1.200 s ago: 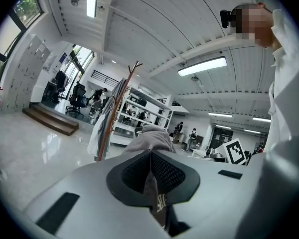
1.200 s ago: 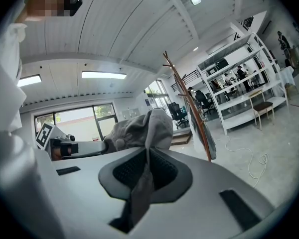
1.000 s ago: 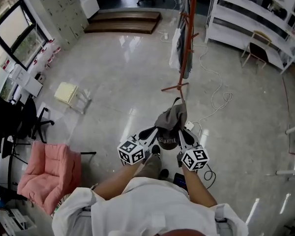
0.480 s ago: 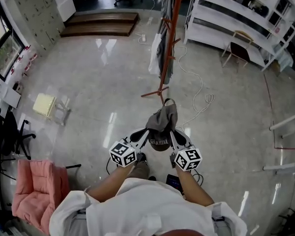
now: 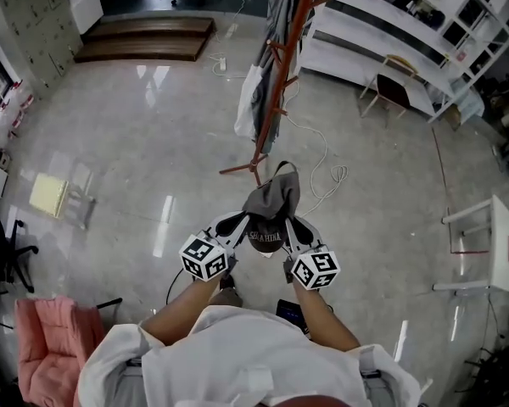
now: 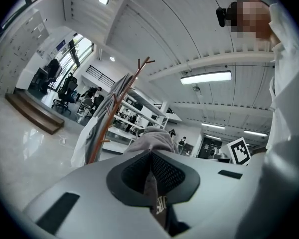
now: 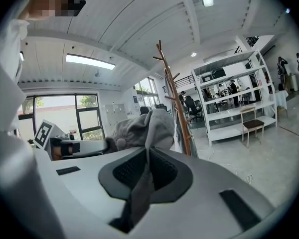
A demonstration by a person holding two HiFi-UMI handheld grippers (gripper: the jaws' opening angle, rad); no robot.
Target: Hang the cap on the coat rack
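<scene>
Both grippers have the cap (image 5: 271, 203) pinched between them. The left gripper (image 5: 230, 225) is clenched on one edge and the right gripper (image 5: 298, 226) on the opposite edge, with the fingers (image 6: 79, 195) tight on cloth in both gripper views. The cap hangs in the air in front of the person, and the coat rack (image 5: 276, 75) is at 12 o'clock, probably not within reach yet. My take: walk in close and lift the cap to a bare peg near the top. Steer around the clothes (image 5: 256, 100) draped on the rack's 9 o'clock side, and only let go once the cap's opening sits over the peg.
</scene>
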